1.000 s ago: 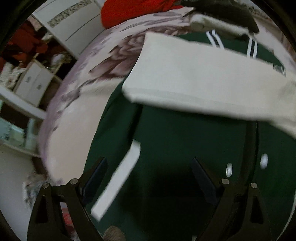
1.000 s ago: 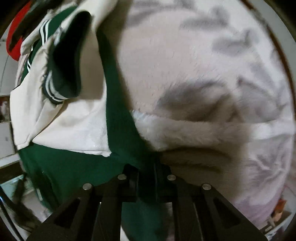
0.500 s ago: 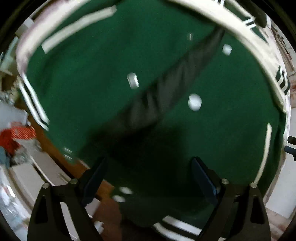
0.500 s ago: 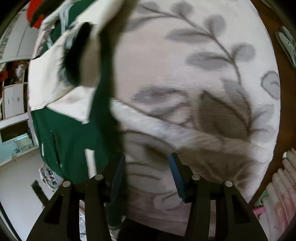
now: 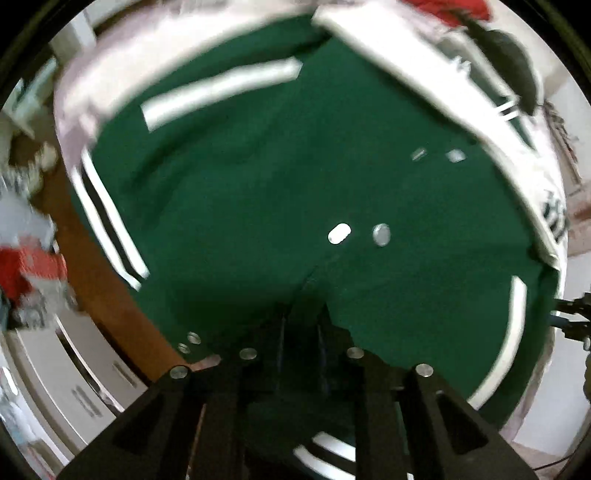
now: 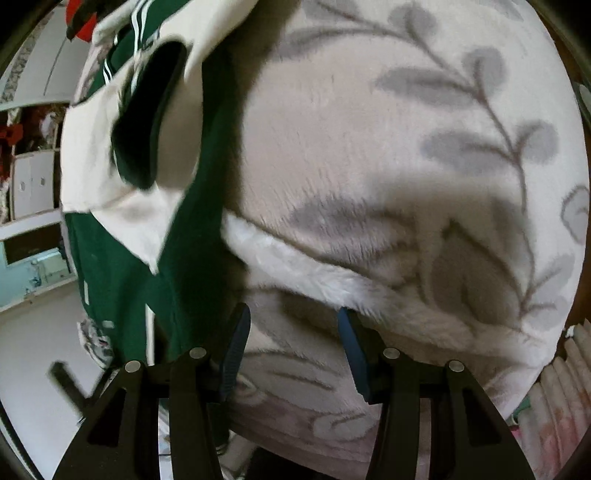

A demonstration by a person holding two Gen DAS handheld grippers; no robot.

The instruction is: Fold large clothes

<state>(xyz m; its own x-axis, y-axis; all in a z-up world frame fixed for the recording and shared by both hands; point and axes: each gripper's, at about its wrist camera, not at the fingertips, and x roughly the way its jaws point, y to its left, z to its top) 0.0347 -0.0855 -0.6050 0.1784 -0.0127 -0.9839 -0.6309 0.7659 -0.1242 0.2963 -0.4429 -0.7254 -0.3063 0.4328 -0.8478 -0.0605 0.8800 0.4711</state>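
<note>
A green varsity jacket (image 5: 258,221) with cream sleeves (image 5: 424,85) and white snap buttons (image 5: 340,233) lies spread on the bed. My left gripper (image 5: 303,332) points straight down at the jacket's front opening near the striped hem. Its jaws are closing, and a fold of green cloth is pinched between them. In the right wrist view the jacket (image 6: 122,266) lies to the left, its cream sleeve (image 6: 96,166) folded across it. My right gripper (image 6: 291,343) is open above the fluffy blanket (image 6: 369,147), just right of the jacket's edge, with nothing between its fingers.
The pale blanket with grey leaf print covers the bed. A wooden bed edge (image 5: 99,280) and white drawers (image 5: 66,376) lie beyond the jacket's hem. A red cloth (image 5: 454,11) and a dark garment (image 5: 513,62) sit past the collar. Bare floor (image 6: 37,350) shows at left.
My left gripper swung across the jacket, rolled, and brought its wide jaws together on the green cloth. My right gripper let go of the jacket's green edge and opened over the blanket.
</note>
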